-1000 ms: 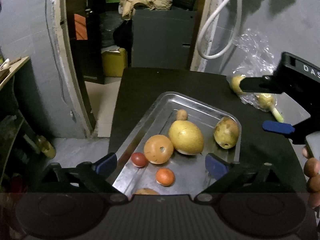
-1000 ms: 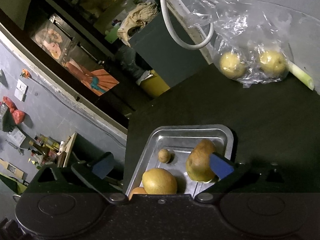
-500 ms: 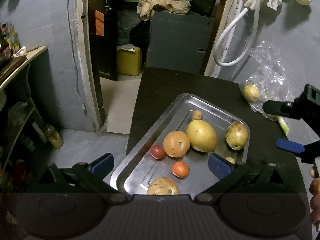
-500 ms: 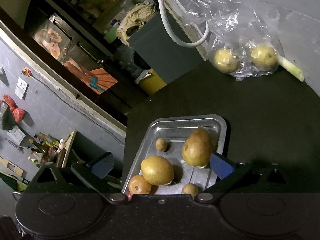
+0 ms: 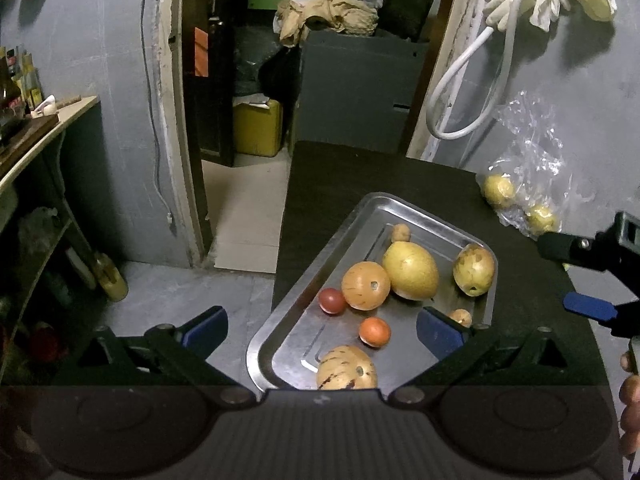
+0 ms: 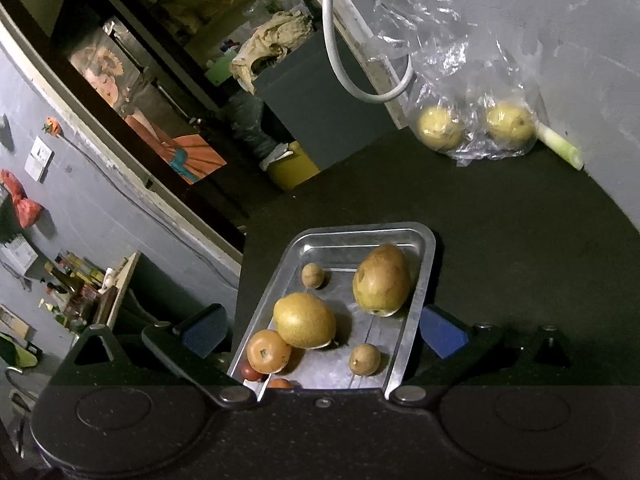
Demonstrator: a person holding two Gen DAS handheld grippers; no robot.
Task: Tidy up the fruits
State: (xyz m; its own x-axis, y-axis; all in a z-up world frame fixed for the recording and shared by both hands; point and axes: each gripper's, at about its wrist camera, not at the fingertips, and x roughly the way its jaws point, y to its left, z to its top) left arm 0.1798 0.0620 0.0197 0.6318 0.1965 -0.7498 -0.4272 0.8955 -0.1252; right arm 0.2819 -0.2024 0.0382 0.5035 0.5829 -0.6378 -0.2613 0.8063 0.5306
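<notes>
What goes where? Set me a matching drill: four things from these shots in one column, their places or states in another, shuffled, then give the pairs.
Things
1. big yellow fruit
2. small red fruit
3. plastic bag
4. left gripper

Places or states
A. against the wall on the dark table, two yellow fruits inside
B. open, holding nothing, over the tray's near end
C. middle of the metal tray, beside the round orange fruit
D. near the tray's left rim, next to the round orange fruit

Pairs: 1-C, 2-D, 3-A, 4-B

Dark surface [image 6: 500, 240]: one metal tray [image 6: 428, 248] near its left edge; one clear plastic bag [image 6: 472, 92] and one pale green stalk [image 6: 560, 146] by the wall.
</notes>
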